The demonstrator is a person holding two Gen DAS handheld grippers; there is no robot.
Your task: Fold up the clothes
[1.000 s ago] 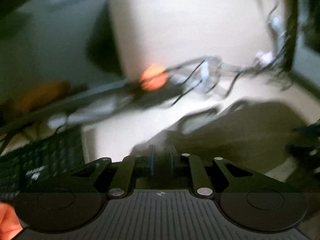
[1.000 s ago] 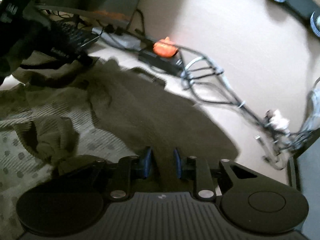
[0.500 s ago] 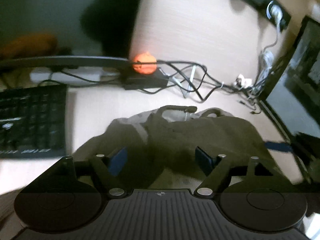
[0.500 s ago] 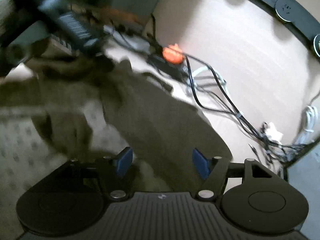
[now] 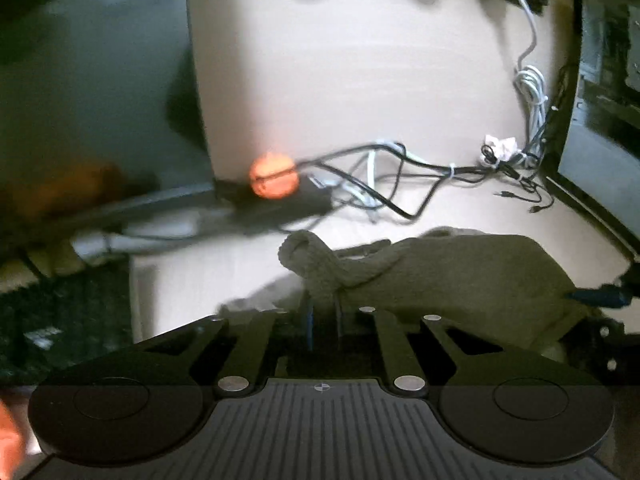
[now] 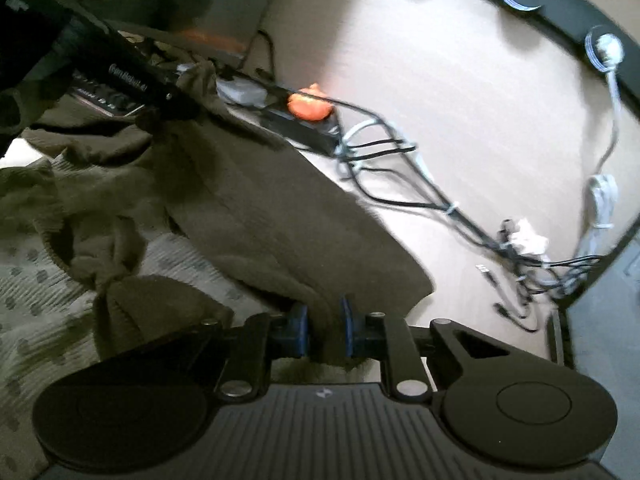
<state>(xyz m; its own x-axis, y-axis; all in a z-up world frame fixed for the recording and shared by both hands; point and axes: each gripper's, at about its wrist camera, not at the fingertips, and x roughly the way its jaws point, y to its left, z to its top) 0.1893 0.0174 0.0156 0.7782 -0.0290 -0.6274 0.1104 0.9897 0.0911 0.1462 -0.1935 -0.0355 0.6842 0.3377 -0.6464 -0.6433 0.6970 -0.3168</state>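
An olive-brown knitted garment (image 6: 256, 208) lies spread on the pale desk, partly over a dotted light cloth (image 6: 36, 288). My right gripper (image 6: 323, 334) is shut on the garment's near edge, fabric pinched between its blue pads. In the right wrist view the left gripper (image 6: 160, 100) holds the garment's far corner lifted. In the left wrist view my left gripper (image 5: 323, 322) is shut on a bunched fold of the same garment (image 5: 460, 276), whose ribbed edge sticks up above the fingers.
A black power strip (image 6: 300, 124) with an orange object (image 6: 310, 106) on it lies behind the garment. A tangle of black and white cables (image 6: 480, 236) runs right. A dark keyboard (image 5: 60, 320) lies left. A monitor (image 5: 600, 100) stands right.
Both grippers were open half a second ago and have closed on the garment. The left one has lifted its corner of the fabric.
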